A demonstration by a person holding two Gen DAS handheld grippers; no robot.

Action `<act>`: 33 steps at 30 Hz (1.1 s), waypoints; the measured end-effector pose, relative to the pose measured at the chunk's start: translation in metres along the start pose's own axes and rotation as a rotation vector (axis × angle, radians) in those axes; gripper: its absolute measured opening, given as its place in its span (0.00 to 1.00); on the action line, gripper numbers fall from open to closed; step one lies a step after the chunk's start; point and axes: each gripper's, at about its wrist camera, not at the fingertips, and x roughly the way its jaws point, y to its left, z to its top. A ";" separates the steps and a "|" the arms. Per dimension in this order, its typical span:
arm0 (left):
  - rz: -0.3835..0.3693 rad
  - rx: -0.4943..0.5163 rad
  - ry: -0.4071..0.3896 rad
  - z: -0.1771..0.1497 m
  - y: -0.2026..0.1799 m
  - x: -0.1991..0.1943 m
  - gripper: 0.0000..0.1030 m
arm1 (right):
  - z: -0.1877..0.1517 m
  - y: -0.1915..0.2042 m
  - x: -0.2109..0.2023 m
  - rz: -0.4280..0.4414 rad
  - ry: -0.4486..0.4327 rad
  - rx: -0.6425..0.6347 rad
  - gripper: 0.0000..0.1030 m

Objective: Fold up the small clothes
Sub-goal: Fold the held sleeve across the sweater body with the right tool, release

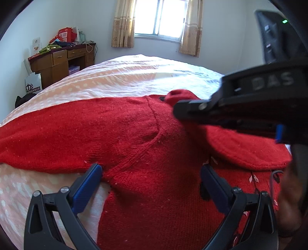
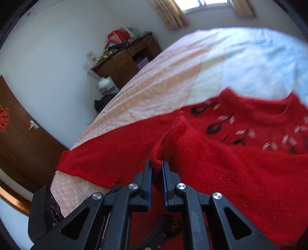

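Domestic bedroom: wide bed (image 1: pixel 119 80) under peach dotted and pale blue sheets, curtained window (image 1: pixel 161 19), wooden desk (image 1: pixel 57 61) with drawers piled with boxes and bags, brown wooden door (image 2: pixel 21 123) bearing red paper decoration, plain white walls.

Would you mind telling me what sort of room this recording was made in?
Most likely a home bedroom: a red sweater lies spread on a bed, a cluttered wooden desk stands in the corner, and a curtained window sits behind.
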 end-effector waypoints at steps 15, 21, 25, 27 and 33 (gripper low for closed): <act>0.000 -0.006 -0.009 -0.003 0.000 -0.002 1.00 | 0.001 -0.027 0.037 0.305 0.165 0.213 0.34; 0.006 0.000 -0.003 -0.002 -0.002 -0.003 1.00 | -0.011 -0.018 -0.071 0.422 -0.065 0.201 0.56; 0.010 0.001 0.000 -0.001 -0.002 -0.003 1.00 | -0.048 -0.023 -0.166 0.230 -0.217 0.128 0.56; 0.017 0.003 0.009 0.000 -0.004 -0.002 1.00 | -0.066 -0.033 -0.210 0.070 -0.292 0.122 0.56; 0.046 0.021 0.062 0.005 -0.007 0.002 1.00 | -0.125 -0.081 -0.323 -0.175 -0.411 0.293 0.40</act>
